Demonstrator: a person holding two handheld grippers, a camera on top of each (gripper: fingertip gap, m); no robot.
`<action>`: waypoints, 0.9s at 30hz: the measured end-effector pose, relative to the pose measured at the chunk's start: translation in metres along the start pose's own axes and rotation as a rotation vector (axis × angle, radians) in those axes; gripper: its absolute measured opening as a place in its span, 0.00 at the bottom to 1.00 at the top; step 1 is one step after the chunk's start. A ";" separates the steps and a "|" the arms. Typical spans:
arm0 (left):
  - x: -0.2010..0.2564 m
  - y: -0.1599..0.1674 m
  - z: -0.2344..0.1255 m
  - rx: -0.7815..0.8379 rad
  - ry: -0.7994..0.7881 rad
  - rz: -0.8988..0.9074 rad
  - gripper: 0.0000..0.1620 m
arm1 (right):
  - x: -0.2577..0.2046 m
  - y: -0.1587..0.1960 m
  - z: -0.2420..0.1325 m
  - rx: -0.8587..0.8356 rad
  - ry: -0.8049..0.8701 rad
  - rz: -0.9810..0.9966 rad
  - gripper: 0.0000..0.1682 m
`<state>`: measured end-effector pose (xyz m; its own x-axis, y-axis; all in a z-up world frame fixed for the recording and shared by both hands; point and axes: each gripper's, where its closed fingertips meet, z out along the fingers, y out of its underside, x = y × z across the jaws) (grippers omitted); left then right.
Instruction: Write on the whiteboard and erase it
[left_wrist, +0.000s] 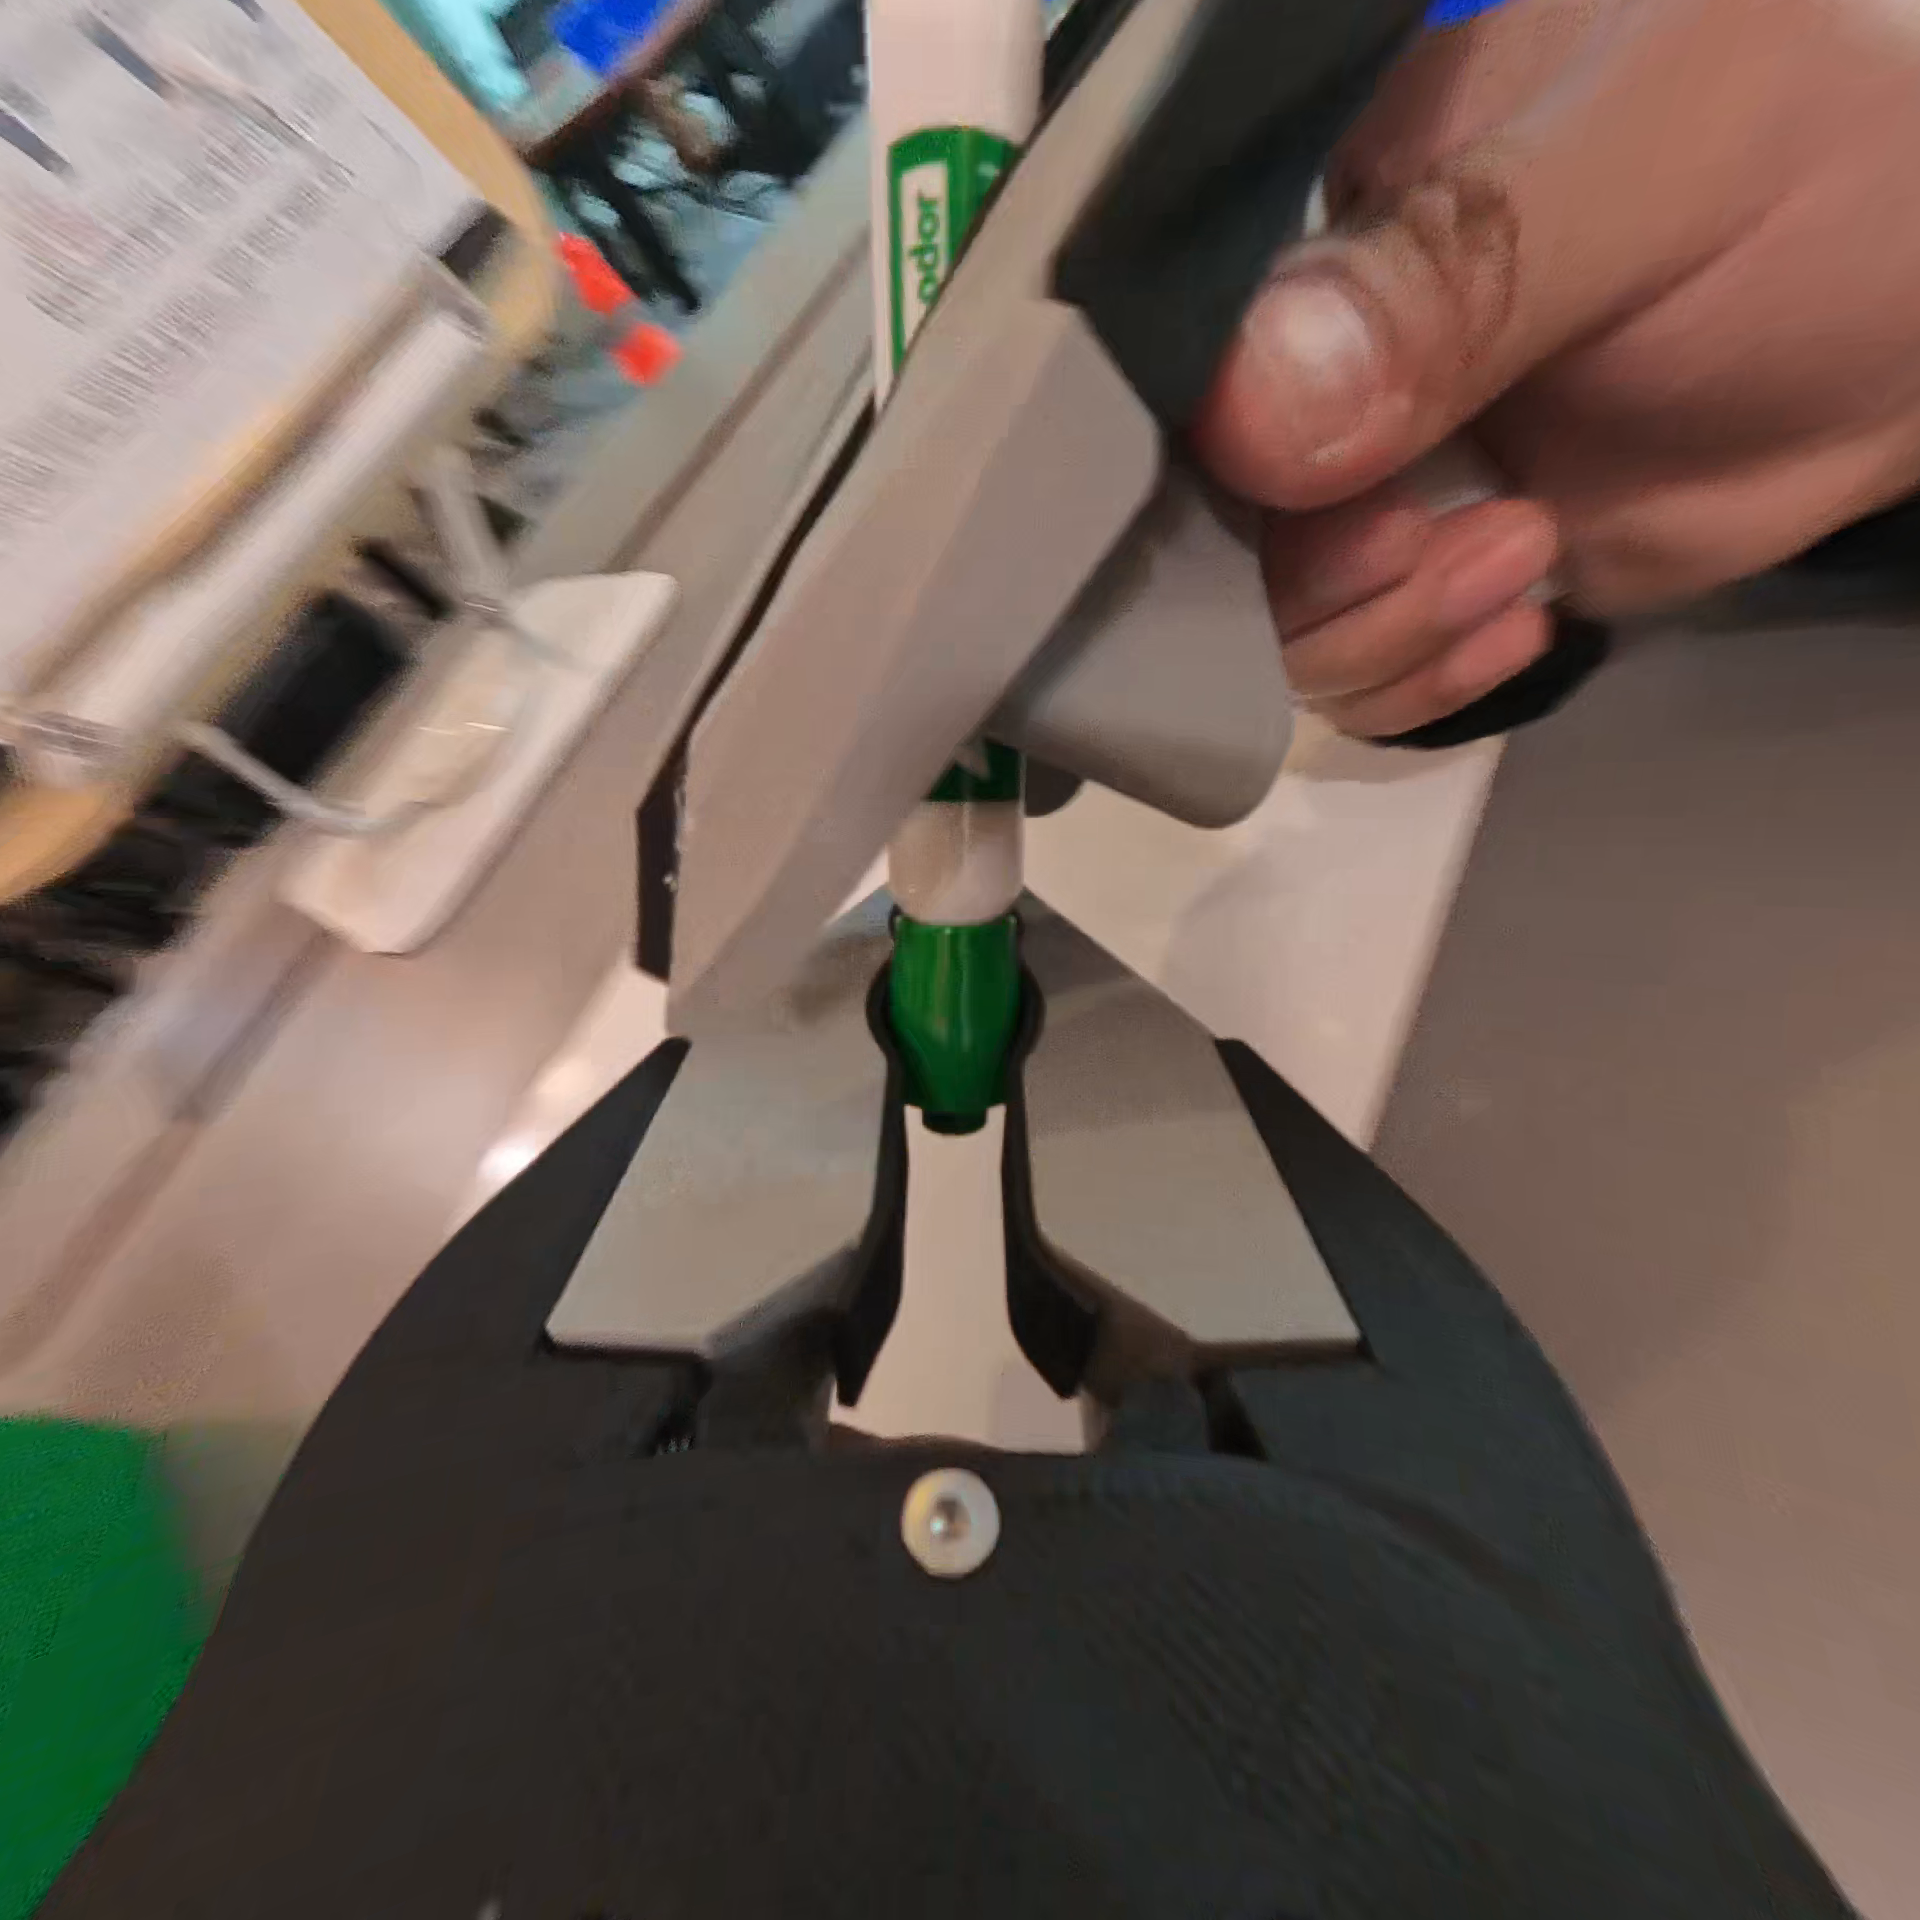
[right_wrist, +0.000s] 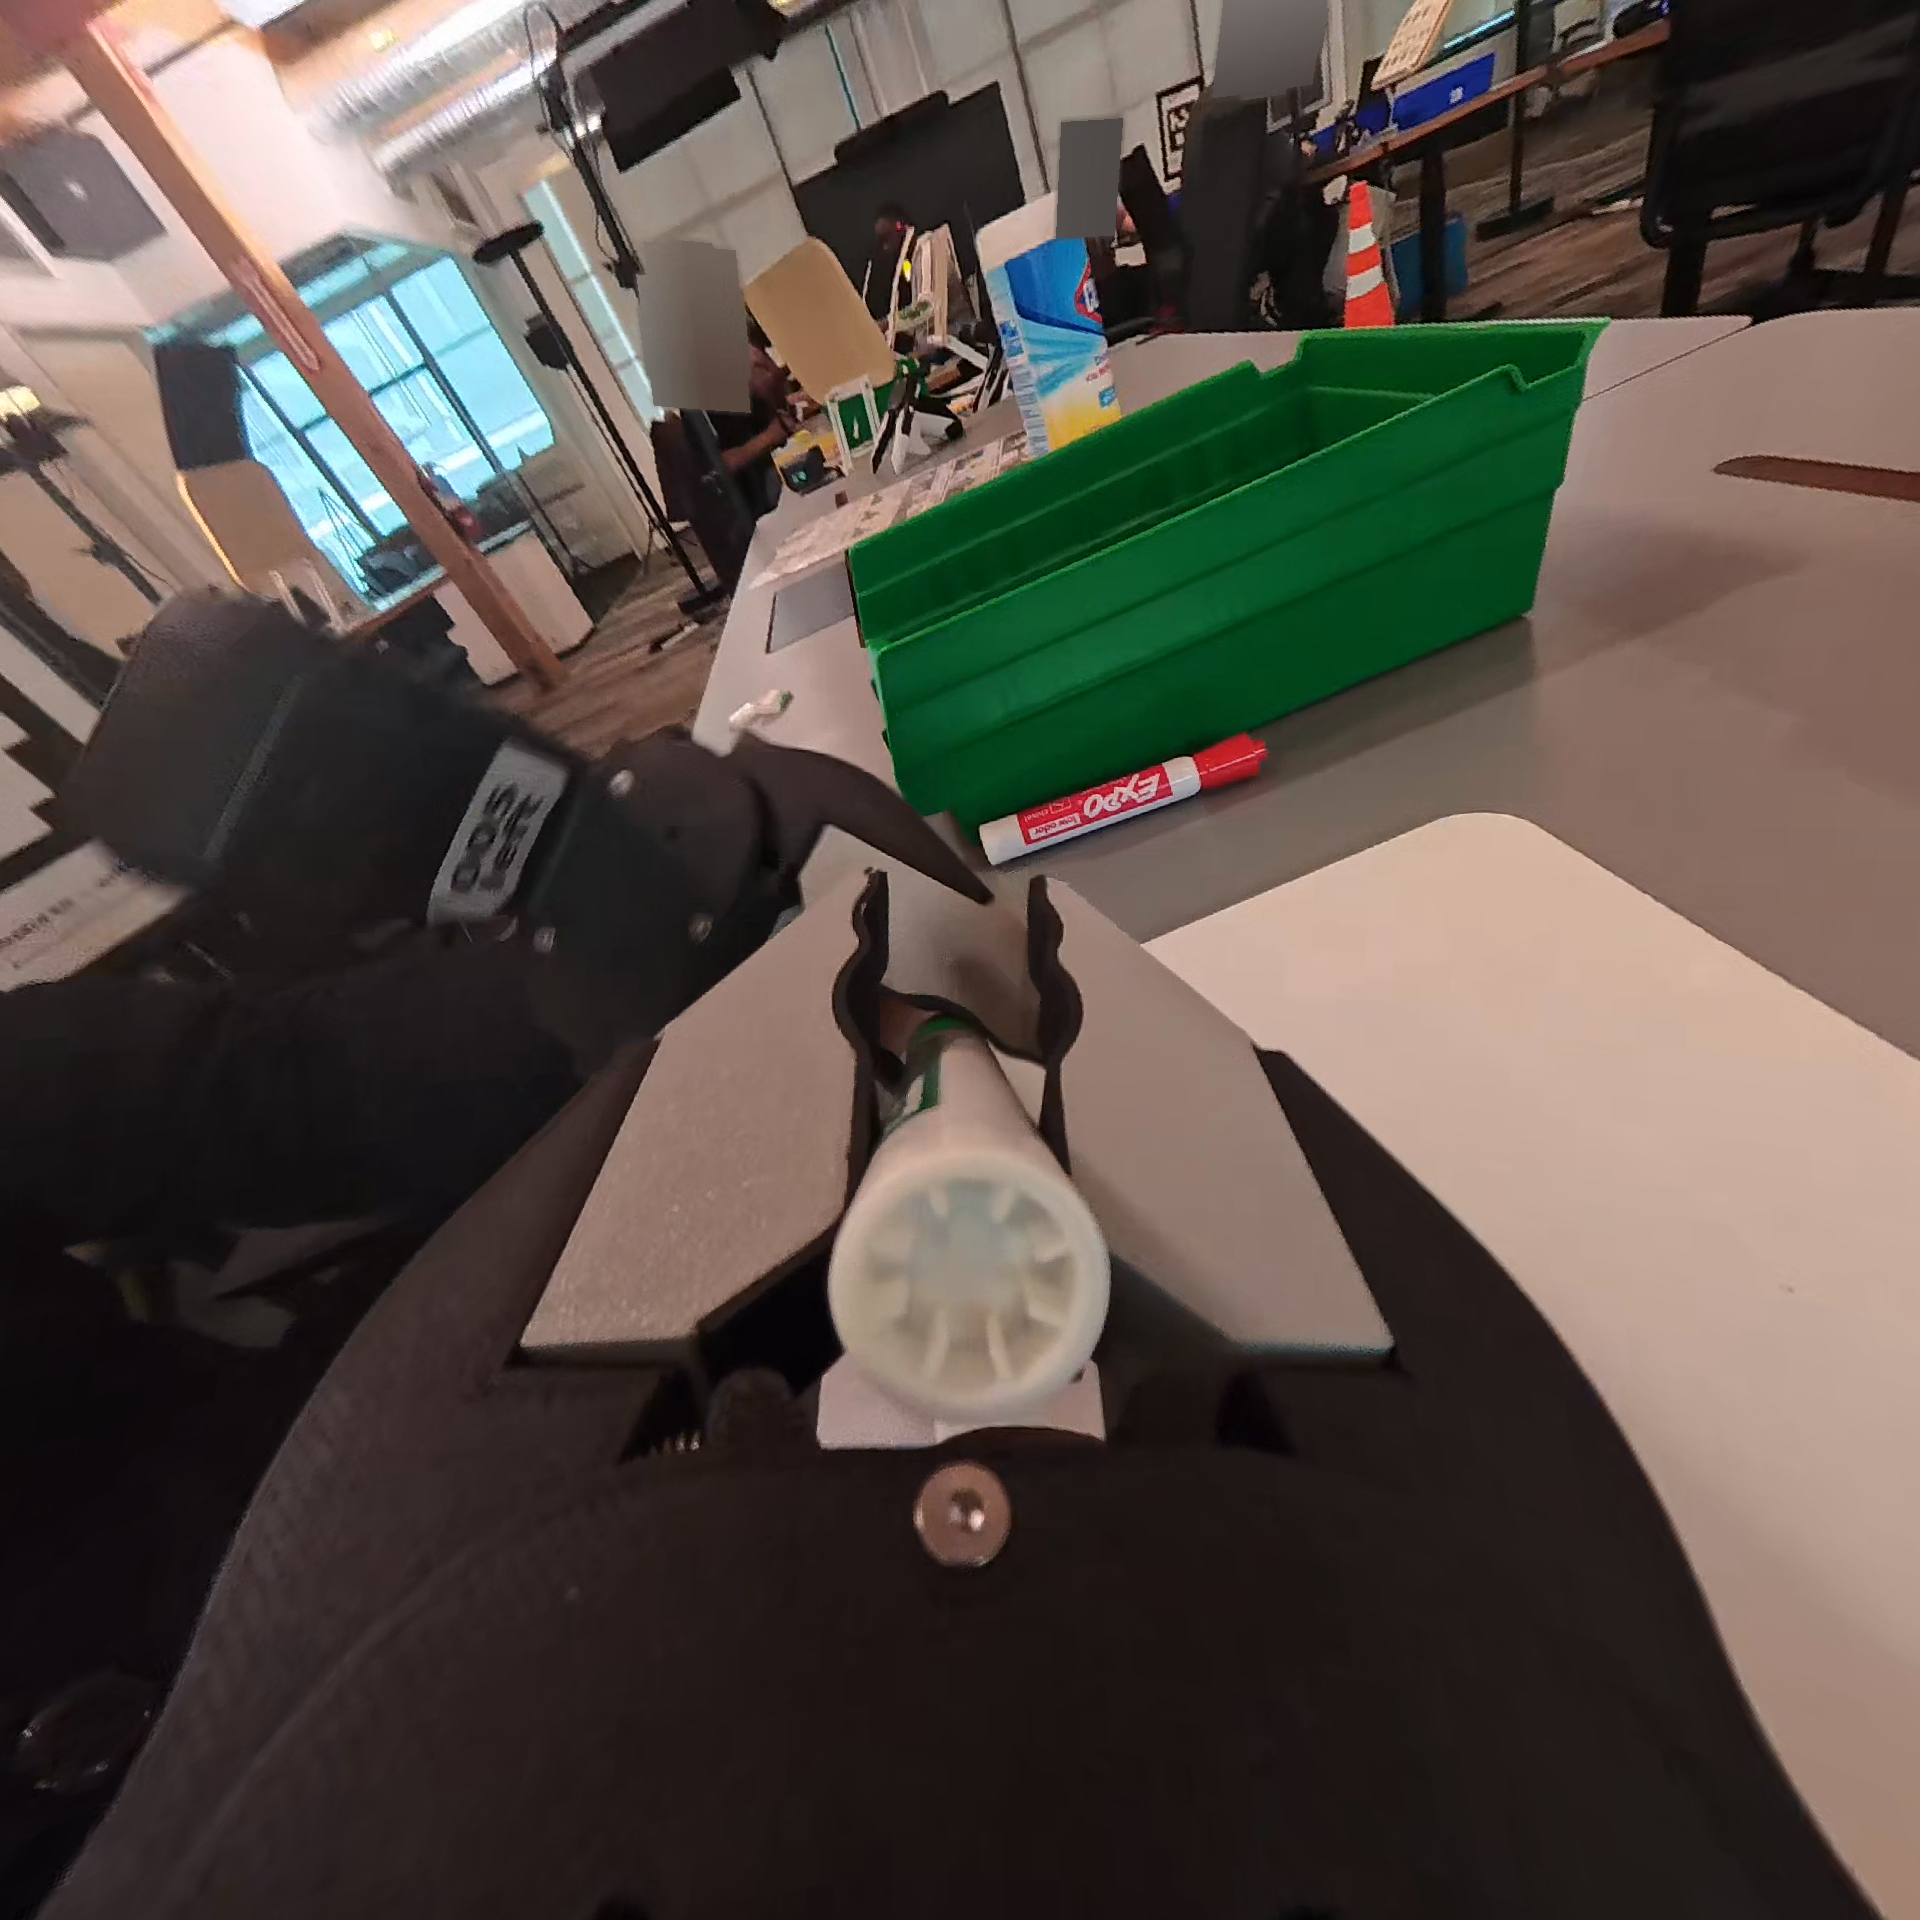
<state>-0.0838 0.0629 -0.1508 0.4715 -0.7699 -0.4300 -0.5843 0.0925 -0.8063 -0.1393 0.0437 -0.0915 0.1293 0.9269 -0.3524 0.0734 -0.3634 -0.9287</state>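
Observation:
My left gripper (left_wrist: 954, 997) is shut on the green cap (left_wrist: 951, 1023) of a white marker (left_wrist: 956, 873) with a green label. The cap sits at the marker's end. My right gripper (right_wrist: 956, 935) is shut on the marker's white barrel (right_wrist: 966, 1288), butt end toward the camera. In the left wrist view the right gripper's fingers (left_wrist: 914, 623) come in from the upper right, held by a hand (left_wrist: 1558, 395). In the right wrist view the left gripper's black body (right_wrist: 623, 862) is close on the left. The whiteboard (right_wrist: 1558, 1091) lies flat on the grey table, below and to the right.
A green plastic bin (right_wrist: 1226, 582) stands on the grey table (right_wrist: 1714, 727) beyond the whiteboard. A red-capped marker (right_wrist: 1122, 798) lies against its front. A wipes canister (right_wrist: 1060, 343) stands behind the bin. The table edge runs to the left, with people and desks beyond.

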 end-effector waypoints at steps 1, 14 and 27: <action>0.010 0.001 -0.001 0.003 0.108 -0.088 0.06 | -0.002 0.002 0.001 -0.014 -0.003 -0.022 0.15; 0.022 0.002 -0.002 -0.003 0.267 -0.273 0.07 | -0.002 0.012 0.007 -0.066 0.020 -0.045 0.15; 0.072 -0.033 -0.047 0.154 0.742 -0.378 0.05 | -0.063 0.005 0.003 -0.039 -0.217 -0.245 0.15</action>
<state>-0.0612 -0.0253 -0.1364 0.0303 -0.9763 0.2144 -0.3526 -0.2111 -0.9116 -0.1501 -0.0159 -0.0739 -0.1104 0.9841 -0.1392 0.1143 -0.1266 -0.9853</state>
